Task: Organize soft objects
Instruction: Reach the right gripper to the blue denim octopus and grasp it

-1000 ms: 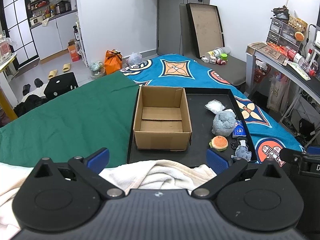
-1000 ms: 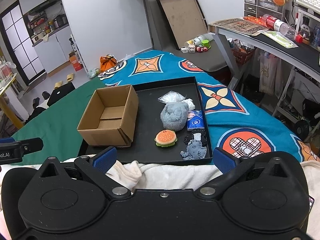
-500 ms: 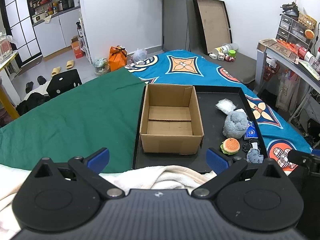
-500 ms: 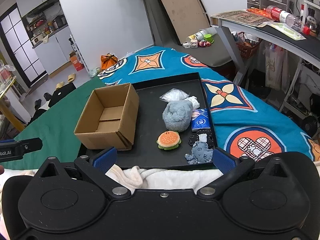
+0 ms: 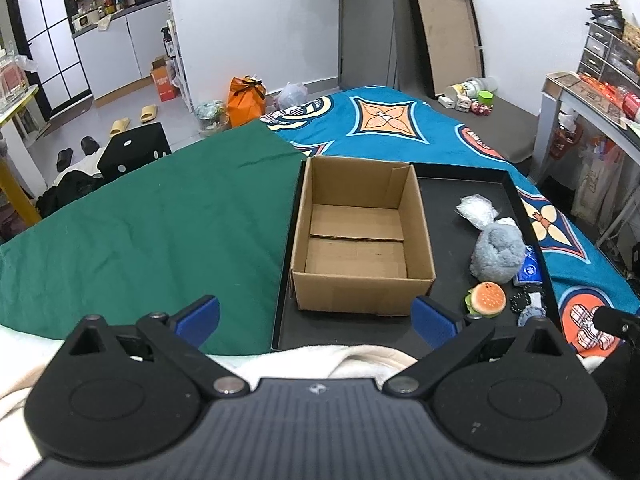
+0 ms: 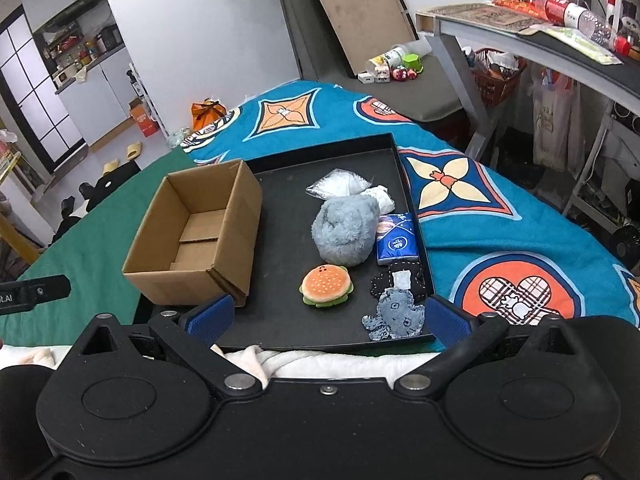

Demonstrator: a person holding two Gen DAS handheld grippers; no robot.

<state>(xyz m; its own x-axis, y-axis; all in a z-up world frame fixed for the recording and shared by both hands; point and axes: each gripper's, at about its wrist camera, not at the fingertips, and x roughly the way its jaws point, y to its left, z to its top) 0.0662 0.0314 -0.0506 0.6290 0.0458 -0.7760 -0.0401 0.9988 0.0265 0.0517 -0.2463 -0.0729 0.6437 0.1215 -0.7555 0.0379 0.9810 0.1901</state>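
Note:
An empty cardboard box (image 5: 362, 236) (image 6: 200, 240) stands at the left of a black tray (image 6: 280, 256) (image 5: 452, 200). To its right on the tray lie a grey fluffy plush (image 6: 345, 228) (image 5: 498, 254), a burger plush (image 6: 326, 285) (image 5: 486, 299), a blue tissue pack (image 6: 397, 238), a clear bag (image 6: 340, 186), a black fabric piece (image 6: 400, 280) and a grey denim patch (image 6: 396, 314). My left gripper (image 5: 316, 322) is open, just short of the box. My right gripper (image 6: 326, 320) is open at the tray's near edge, nothing between its fingers.
The tray rests on a bed with a green cloth (image 5: 140, 232) at left and a blue patterned cover (image 6: 500, 216) at right. A white towel (image 6: 320, 360) lies at the near edge. A desk (image 6: 540, 40) stands at the right.
Both grippers have moved forward toward the tray, so the box and plush toys look larger and nearer. Both stay open and nothing on the tray has shifted.

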